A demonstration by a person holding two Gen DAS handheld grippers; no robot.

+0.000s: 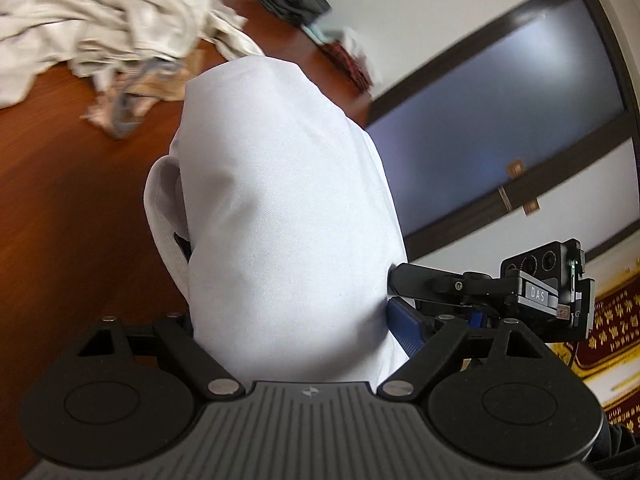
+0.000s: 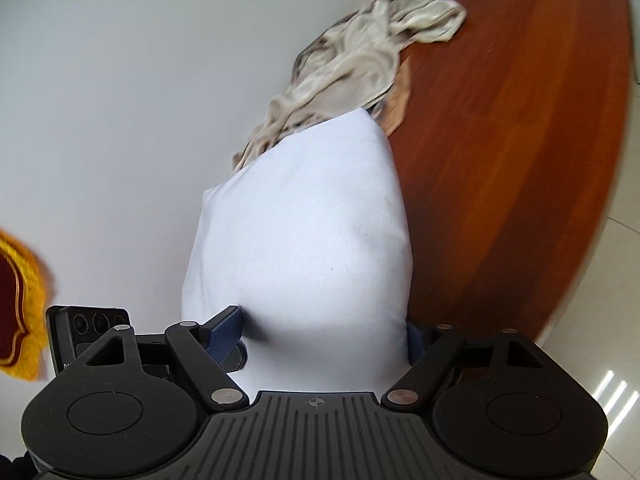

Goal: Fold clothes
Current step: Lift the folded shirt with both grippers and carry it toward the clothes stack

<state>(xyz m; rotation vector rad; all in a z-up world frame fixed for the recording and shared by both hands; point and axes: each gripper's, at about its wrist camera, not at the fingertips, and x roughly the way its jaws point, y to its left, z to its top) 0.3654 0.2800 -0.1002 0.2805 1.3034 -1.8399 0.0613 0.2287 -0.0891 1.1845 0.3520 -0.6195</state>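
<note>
White garment point(image 1: 280, 208) — reddish-brown table point(image 1: 72, 208)

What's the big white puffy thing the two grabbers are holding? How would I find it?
Look at the reddish-brown wooden table. In front of it, filling the middle of both views, is the white folded garment, gripped at its near end by the left gripper and the right gripper. Unlike the crumpled beige clothes pile behind, it is smooth and plain white.

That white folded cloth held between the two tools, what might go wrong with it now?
The white cloth is a thick bundle gripped wide by the left tool and right tool; it could slip out or unfold. Swinging it low might also snag the beige clothes pile on the wooden table and drag it off.
</note>
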